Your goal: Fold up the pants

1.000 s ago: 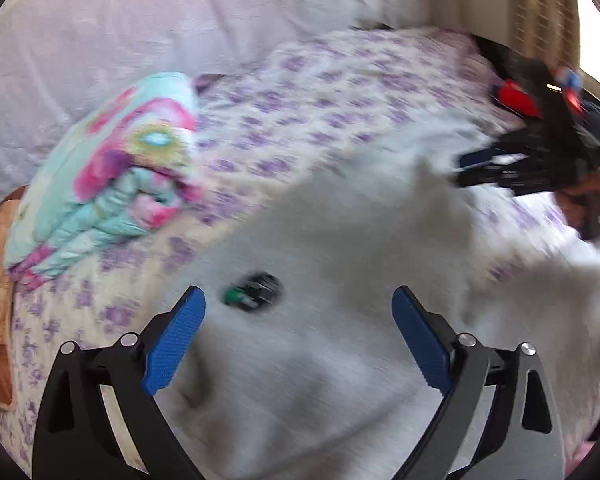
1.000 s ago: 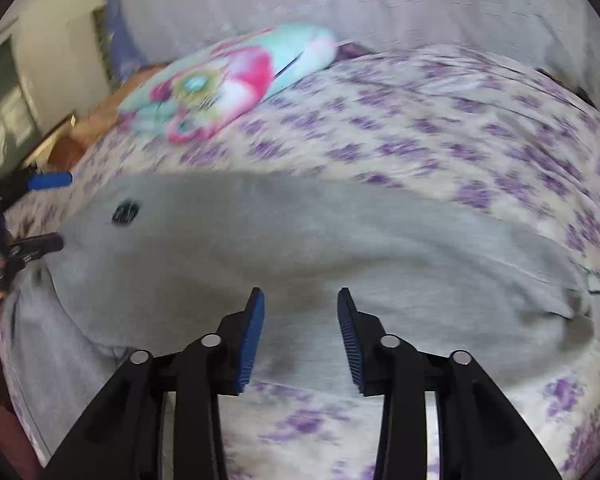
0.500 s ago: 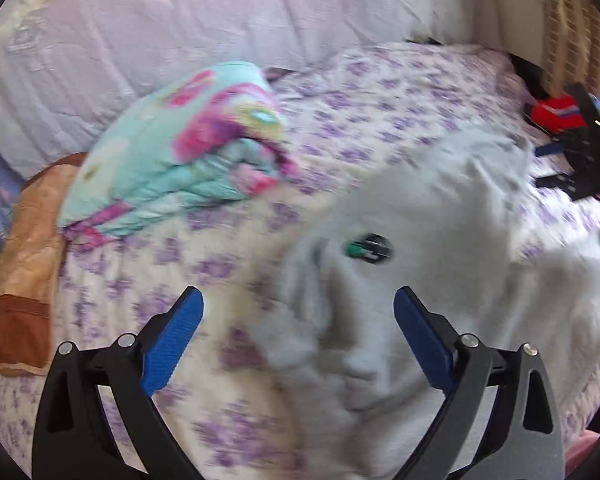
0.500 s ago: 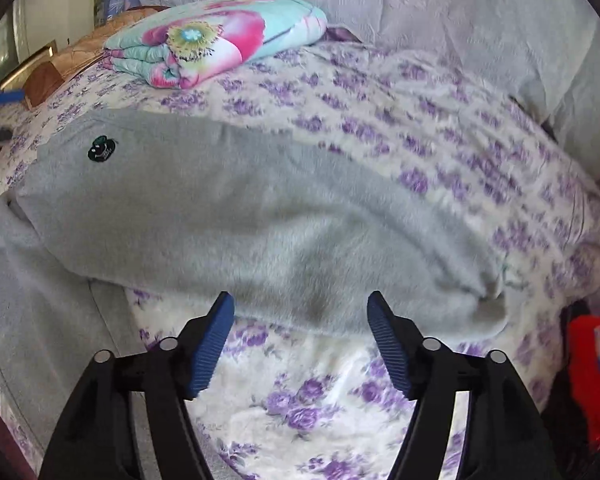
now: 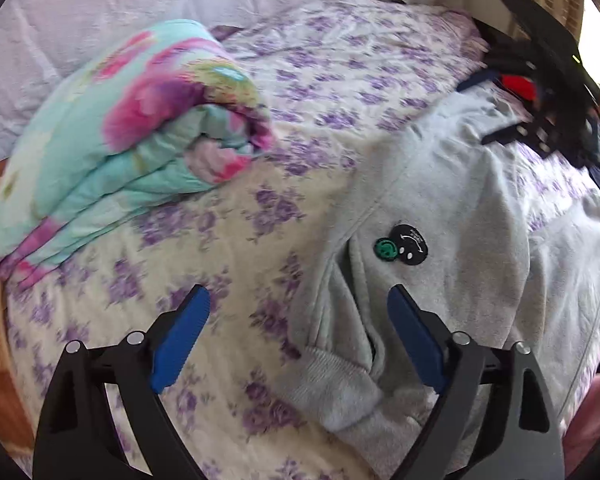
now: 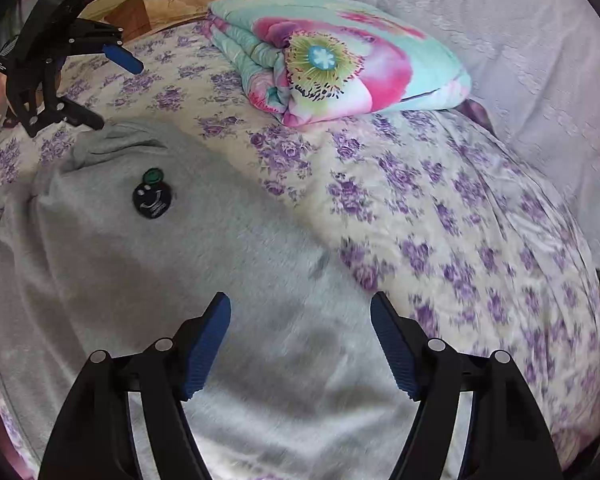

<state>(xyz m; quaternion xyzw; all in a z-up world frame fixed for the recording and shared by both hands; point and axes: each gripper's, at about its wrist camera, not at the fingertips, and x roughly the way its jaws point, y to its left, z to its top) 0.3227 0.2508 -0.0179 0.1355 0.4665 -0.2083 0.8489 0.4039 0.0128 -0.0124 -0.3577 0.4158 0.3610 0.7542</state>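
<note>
On the floral bedspread (image 6: 440,216), grey pants (image 6: 228,264) lie rumpled (smiley patch (image 6: 153,199) up) — both grippers' jaws wide, empty.

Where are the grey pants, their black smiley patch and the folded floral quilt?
grey pants (image 6: 100,280): right wrist view, on the flat fabric.
black smiley patch (image 6: 153,199): right wrist view, on its face.
folded floral quilt (image 6: 340,56): right wrist view, on the top panel.
</note>
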